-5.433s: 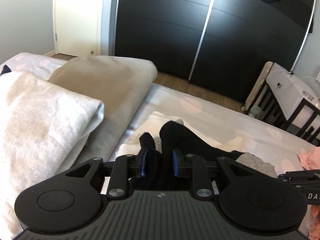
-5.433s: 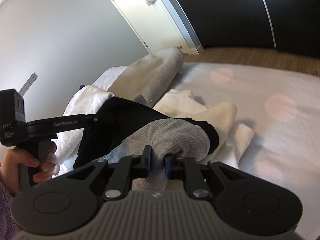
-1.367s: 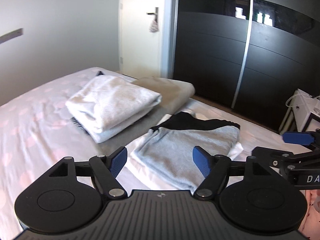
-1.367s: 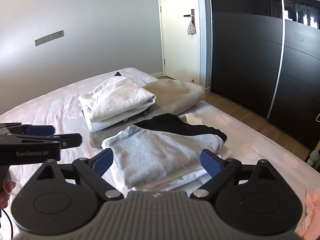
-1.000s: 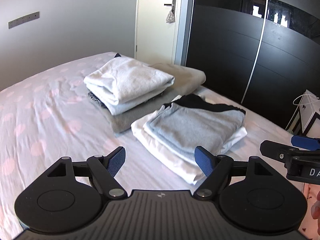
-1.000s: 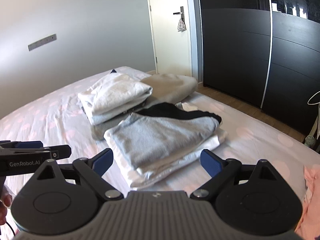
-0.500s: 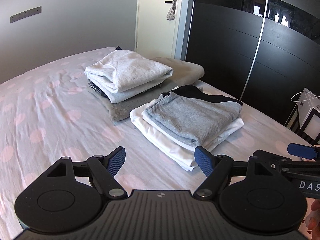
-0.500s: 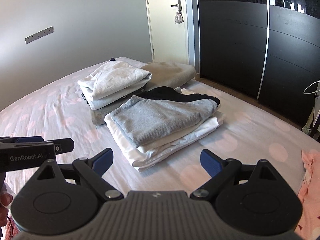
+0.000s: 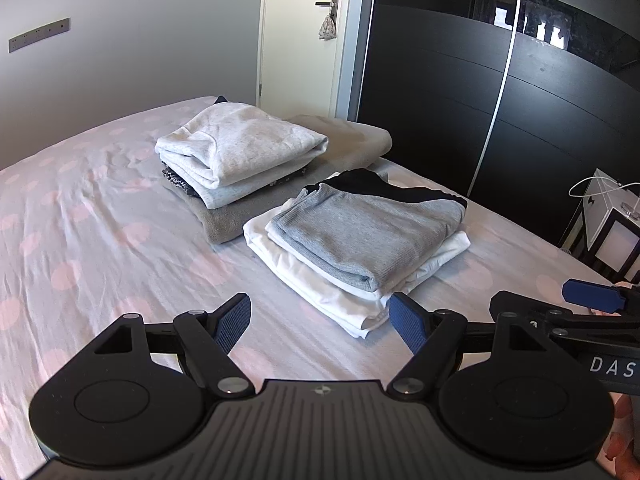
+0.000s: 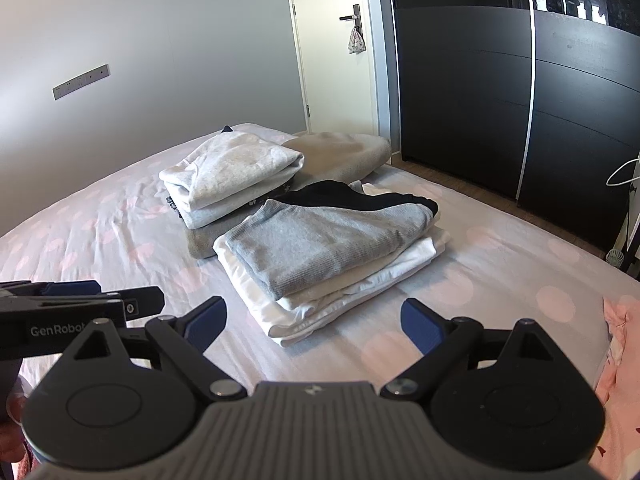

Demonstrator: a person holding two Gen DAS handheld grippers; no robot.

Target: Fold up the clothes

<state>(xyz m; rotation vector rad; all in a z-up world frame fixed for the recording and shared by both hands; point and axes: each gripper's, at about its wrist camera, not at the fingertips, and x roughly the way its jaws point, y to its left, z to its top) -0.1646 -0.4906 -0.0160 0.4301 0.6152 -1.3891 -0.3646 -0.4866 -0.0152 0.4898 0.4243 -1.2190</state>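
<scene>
The pink garment (image 10: 618, 344) lies crumpled off to the right, nearest the right gripper (image 10: 312, 320) (both grippers spread, empty); the left gripper (image 9: 320, 324) faces the folded stack (image 9: 360, 236).

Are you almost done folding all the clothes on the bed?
Nearly. Two folded stacks sit on the bed: one topped by a grey top, and behind it one topped by a light sweatshirt. Nothing is in hand: the left gripper and right gripper are both open and empty. Left to do: a pink garment lies unfolded at the right edge.
</scene>
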